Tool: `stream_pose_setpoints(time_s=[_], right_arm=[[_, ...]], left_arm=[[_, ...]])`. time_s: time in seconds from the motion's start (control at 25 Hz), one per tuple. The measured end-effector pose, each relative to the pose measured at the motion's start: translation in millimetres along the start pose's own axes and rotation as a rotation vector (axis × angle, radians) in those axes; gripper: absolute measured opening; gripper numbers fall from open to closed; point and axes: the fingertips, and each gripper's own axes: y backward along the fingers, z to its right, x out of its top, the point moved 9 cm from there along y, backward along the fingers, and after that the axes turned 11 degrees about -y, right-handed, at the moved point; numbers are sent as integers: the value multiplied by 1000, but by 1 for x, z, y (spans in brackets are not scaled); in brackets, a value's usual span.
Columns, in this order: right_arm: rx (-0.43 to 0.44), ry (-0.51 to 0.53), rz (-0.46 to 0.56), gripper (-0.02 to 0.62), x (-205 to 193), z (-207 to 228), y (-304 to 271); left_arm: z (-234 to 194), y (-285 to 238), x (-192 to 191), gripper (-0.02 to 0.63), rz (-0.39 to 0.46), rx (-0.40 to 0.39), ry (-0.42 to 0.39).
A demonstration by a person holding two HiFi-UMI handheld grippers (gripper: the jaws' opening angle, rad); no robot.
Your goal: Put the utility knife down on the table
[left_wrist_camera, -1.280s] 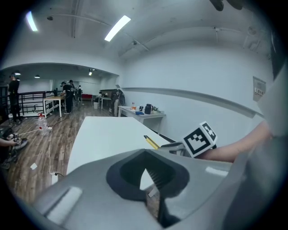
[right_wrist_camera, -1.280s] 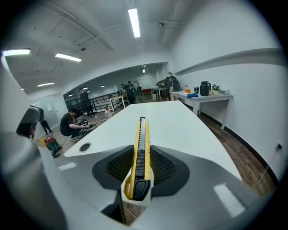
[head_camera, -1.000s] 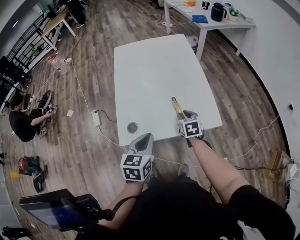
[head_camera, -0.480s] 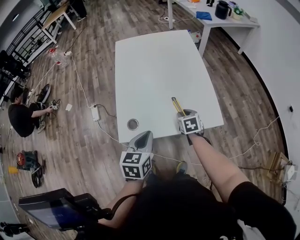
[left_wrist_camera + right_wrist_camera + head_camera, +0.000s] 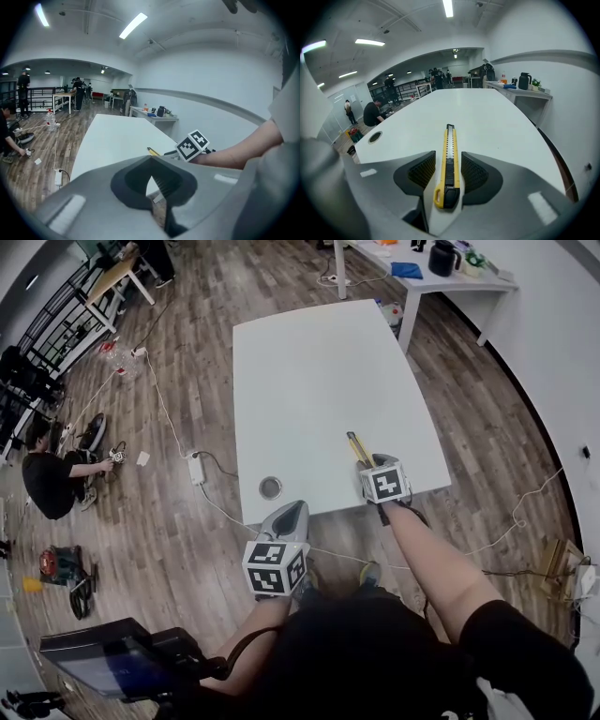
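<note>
A yellow and black utility knife lies lengthwise on the white table, its blade end pointing away from me. My right gripper stands open around its rear half, with a narrow gap showing between each pad and the knife. In the head view the knife pokes out ahead of the right gripper near the table's front right edge. My left gripper hangs just off the front edge. It is shut and holds nothing.
A round cable hole sits in the table near its front left corner. Another table at the back right carries a black kettle and a blue cloth. A person crouches on the floor at left, near cables and a power strip.
The knife and both grippers keep about the same places; only the head view shifts slightly.
</note>
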Motion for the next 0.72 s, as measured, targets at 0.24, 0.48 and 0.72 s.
stream_pose_setpoints(time_s=[0.24, 0.48, 0.72], right_arm=[[90, -79, 230, 20, 21, -16, 75], [91, -16, 492, 20, 24, -24, 196], [15, -35, 497, 20, -8, 9, 234]], left_arm=[[0, -11, 15, 0, 26, -18, -37], [9, -19, 39, 0, 63, -52, -86], [32, -28, 43, 0, 74, -89, -113]])
